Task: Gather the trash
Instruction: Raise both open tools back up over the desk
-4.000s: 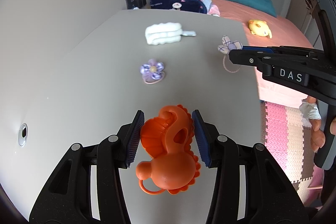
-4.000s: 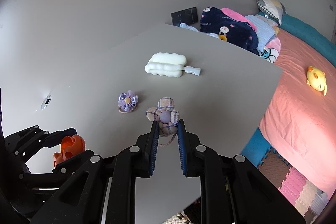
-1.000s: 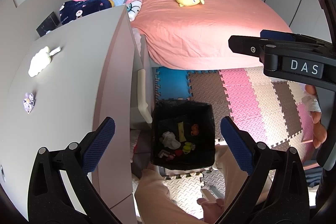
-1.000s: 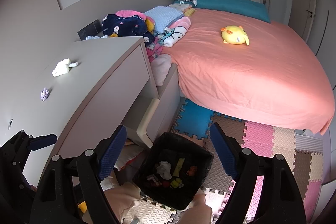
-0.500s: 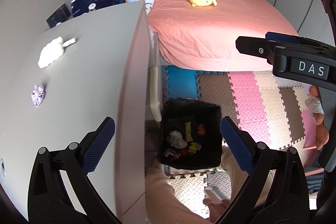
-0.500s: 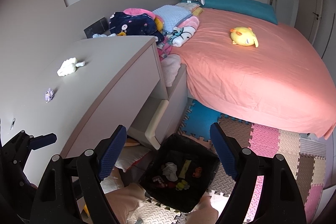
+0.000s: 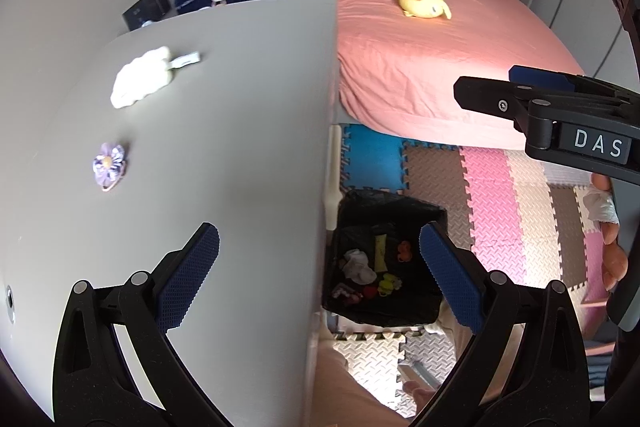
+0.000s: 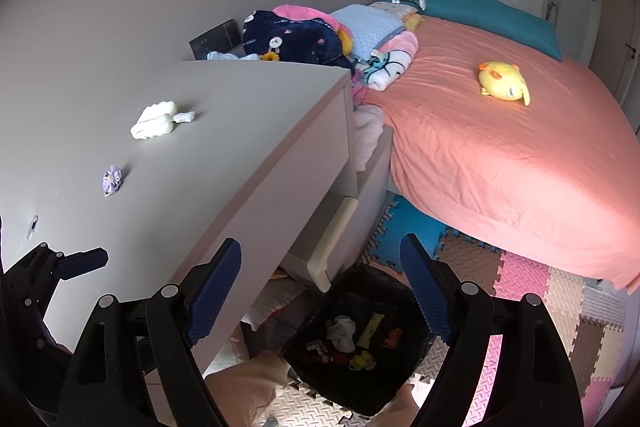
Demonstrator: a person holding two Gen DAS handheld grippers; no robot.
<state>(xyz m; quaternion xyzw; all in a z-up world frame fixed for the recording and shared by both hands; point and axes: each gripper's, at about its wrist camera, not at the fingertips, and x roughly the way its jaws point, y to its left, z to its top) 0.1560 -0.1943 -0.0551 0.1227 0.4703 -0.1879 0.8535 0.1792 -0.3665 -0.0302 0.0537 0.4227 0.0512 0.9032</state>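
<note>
Trash left to collect — a purple flower tie (image 7: pixel 108 166) and a white brush (image 7: pixel 142 83) — lies on the tabletop (image 7: pixel 240 131), well apart from the black bin (image 7: pixel 434 217) on the floor beside it. Both left tongs (image 7: pixel 320 267) and right tongs (image 8: pixel 320 287) gape empty, ready for another pick.

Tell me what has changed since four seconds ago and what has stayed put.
Both grips were let go: the left hand-held gripper no longer holds the orange toy, and the right hand-held gripper no longer holds the checked flower hair tie. Both now stand open and empty, swung from over the desk to the black bin, where the toy lies. Unchanged: the white clip and purple flower tie remain on the desk.
</note>
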